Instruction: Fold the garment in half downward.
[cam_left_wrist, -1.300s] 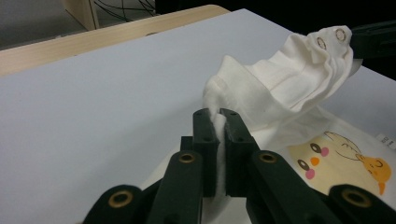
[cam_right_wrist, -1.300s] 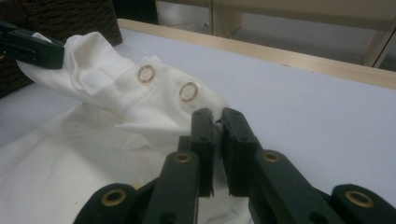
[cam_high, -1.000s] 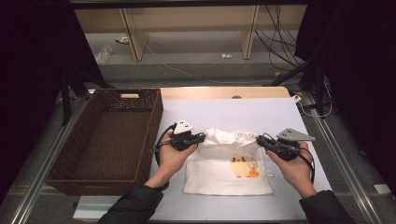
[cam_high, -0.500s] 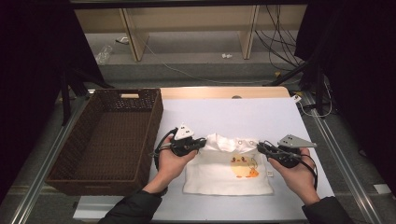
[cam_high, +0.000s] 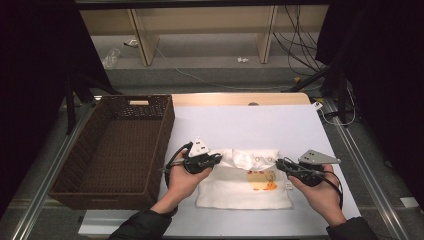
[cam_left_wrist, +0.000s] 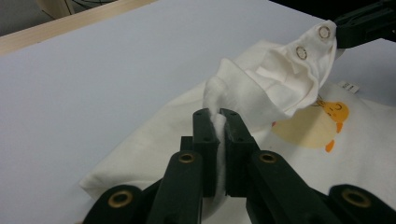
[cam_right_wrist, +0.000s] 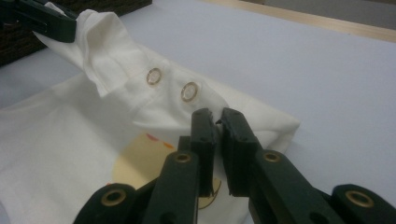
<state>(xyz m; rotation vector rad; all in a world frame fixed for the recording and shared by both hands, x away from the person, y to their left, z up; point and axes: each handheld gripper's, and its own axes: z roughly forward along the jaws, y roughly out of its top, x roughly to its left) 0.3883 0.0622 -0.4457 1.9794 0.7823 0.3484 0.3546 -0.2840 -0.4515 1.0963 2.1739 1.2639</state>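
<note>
We had the garment (cam_high: 243, 182) half folded: left gripper (cam_high: 216, 159) and right gripper (cam_high: 281, 164) each pinched its raised top edge; basket (cam_high: 112, 150) waited.

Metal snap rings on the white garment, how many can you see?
2. Both sit side by side on the lifted edge of the white garment: the first snap ring nearer the left gripper, the second snap ring just above the right gripper. Folds may hide more.
</note>
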